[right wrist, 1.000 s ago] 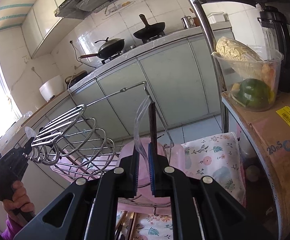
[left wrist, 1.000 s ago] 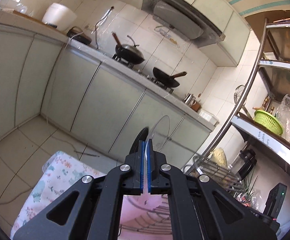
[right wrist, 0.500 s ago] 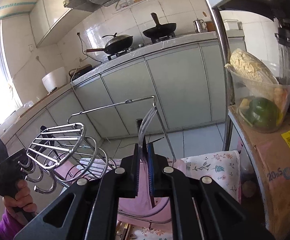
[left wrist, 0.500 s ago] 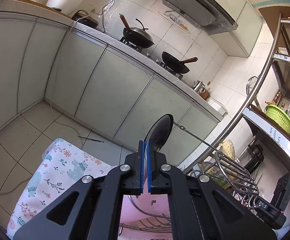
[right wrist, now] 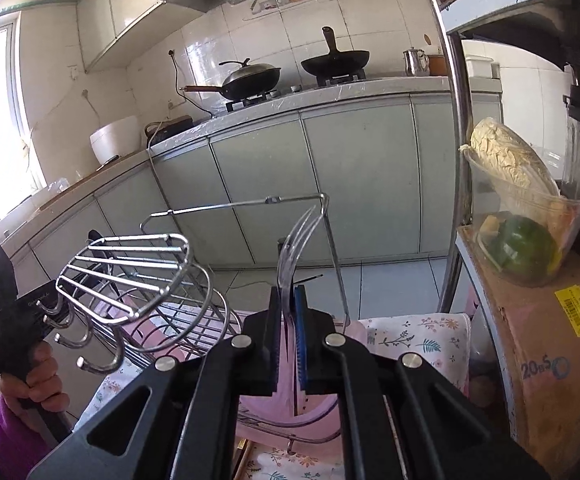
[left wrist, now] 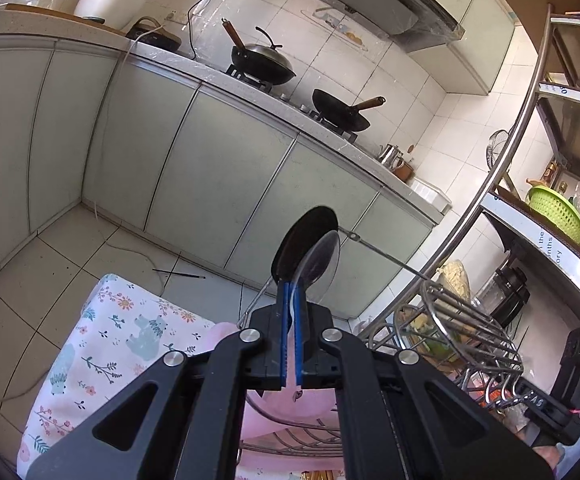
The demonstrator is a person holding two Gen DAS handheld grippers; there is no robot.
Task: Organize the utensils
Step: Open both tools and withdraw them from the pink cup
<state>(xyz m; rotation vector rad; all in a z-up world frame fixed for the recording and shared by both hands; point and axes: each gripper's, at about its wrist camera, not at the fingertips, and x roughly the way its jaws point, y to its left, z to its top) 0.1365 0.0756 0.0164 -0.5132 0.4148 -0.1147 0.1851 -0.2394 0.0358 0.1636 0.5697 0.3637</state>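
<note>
My left gripper (left wrist: 290, 294) is shut on the handles of two spoons held together. The clear plastic spoon (left wrist: 322, 254) lies in front of the black spoon (left wrist: 302, 236), and both bowls stick up past the fingertips. My right gripper (right wrist: 288, 294) is shut on a clear plastic fork (right wrist: 296, 236) whose tines curve up and to the right. A thin dark utensil (right wrist: 279, 246) shows just behind the fork. The wire utensil rack (right wrist: 130, 264) stands to the lower left of the fork, over a pink basin (right wrist: 258, 400). In the left wrist view the rack (left wrist: 462, 320) is to the right of the spoons.
A floral cloth (left wrist: 102, 344) covers the surface under the rack. A steel shelf post (right wrist: 456, 140) and a cardboard box (right wrist: 538, 360) with a tub of vegetables (right wrist: 522, 220) stand close on the right. A hand in a purple sleeve (right wrist: 30, 384) grips the left tool. Kitchen cabinets (left wrist: 210, 168) lie beyond.
The left gripper has swung so that the spoon bowls now show broadside rather than edge-on. The right gripper has risen and rolled with the fork, and the rack sits lower in its view.
</note>
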